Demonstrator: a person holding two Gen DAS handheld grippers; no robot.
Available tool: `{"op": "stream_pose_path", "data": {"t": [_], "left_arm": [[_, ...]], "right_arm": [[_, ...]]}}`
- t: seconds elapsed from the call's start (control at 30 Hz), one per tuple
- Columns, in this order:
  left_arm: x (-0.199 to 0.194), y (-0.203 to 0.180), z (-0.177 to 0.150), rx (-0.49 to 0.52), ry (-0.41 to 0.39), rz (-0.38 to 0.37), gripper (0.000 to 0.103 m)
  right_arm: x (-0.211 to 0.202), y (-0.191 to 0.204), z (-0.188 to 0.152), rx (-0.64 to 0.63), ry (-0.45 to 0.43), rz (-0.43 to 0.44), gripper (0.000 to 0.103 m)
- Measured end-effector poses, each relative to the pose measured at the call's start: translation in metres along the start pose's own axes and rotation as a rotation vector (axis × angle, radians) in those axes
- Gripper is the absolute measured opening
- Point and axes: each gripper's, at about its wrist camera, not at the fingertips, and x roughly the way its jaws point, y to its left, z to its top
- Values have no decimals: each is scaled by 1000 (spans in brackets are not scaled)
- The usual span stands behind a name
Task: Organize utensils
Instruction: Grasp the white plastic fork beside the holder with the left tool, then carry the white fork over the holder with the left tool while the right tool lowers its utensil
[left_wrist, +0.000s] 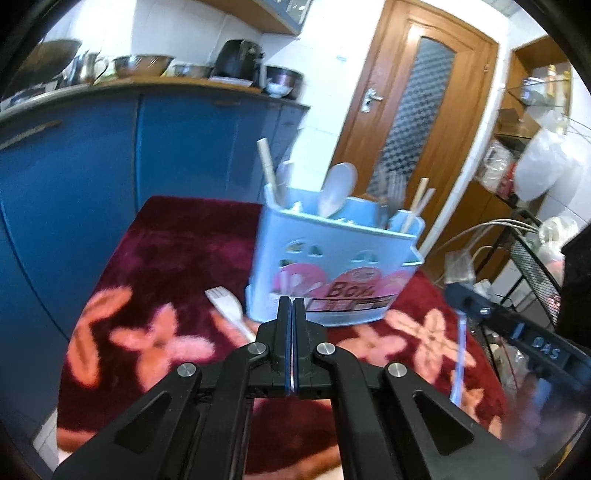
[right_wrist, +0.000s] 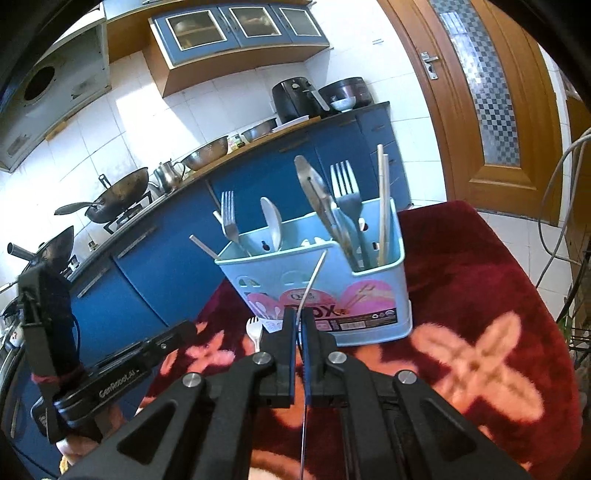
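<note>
A light blue utensil holder stands on a dark red flowered cloth; it also shows in the right wrist view. It holds forks, spoons, a spatula and chopsticks. A white plastic fork lies on the cloth left of the holder, also in the right wrist view. My left gripper is shut and empty, just in front of the holder. My right gripper is shut on a thin metal utensil, seen edge-on, pointing up toward the holder's front rim.
Blue kitchen cabinets with pots and bowls stand behind the table. A wooden door is at the back right. A wire rack with cables and bags stands right of the table. The left gripper's body shows at left.
</note>
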Motion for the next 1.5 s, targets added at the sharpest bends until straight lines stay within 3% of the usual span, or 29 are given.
{"op": "stream_pose_path", "data": {"t": [0.07, 0.13, 0.17, 0.4, 0.77, 1.1, 1.2, 1.33, 1.5], "left_arm": [[5, 8, 0, -16, 16, 21, 8], [13, 19, 1, -30, 35, 47, 23], [17, 24, 2, -36, 48, 55, 23], [59, 50, 1, -102, 176, 48, 24], [116, 42, -8, -58, 318, 35, 24], [139, 35, -4, -3, 353, 120, 24], [140, 33, -4, 4, 346, 140, 16], [134, 36, -5, -28, 328, 118, 7], [114, 39, -13, -56, 313, 88, 4]], "right_arm": [[0, -2, -1, 6, -4, -2, 4], [0, -4, -1, 9, -5, -1, 4], [1, -4, -1, 9, -4, -2, 4], [4, -7, -1, 11, 2, -3, 4], [12, -17, -2, 25, 15, -14, 4], [20, -28, -3, 45, 29, -11, 4], [20, -28, -2, 45, 24, -10, 4], [17, -28, -2, 42, 18, -8, 4], [14, -25, -1, 38, 11, -3, 4]]}}
